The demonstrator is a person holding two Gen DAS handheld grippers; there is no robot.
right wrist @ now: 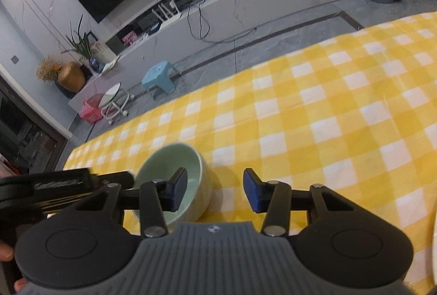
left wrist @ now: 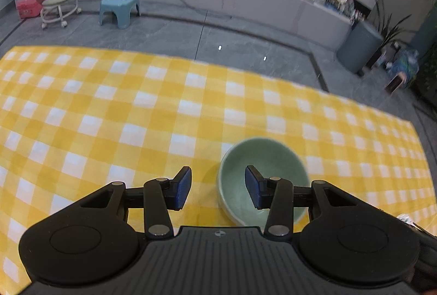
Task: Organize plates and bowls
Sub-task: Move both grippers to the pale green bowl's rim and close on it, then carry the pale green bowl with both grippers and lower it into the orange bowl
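Left wrist: fingers (left wrist: 218, 187) apart, empty | right fingers (right wrist: 215, 190) apart, empty | no legible writing

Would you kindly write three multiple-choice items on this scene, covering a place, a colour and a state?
1. Where does the bowl stand?
A. on the checked cloth
B. on the blue stool
C. on the floor

2. What colour is the bowl?
A. red
B. pale green
C. black

3. How is the left gripper?
A. shut on the bowl
B. shut on a plate
C. open, holding nothing

Answers: 1 A, yellow-and-white cloth lies all round it; 2 B, both wrist views show it pale green; 3 C, its pads stand apart and clamp nothing, with the bowl's near rim between them.
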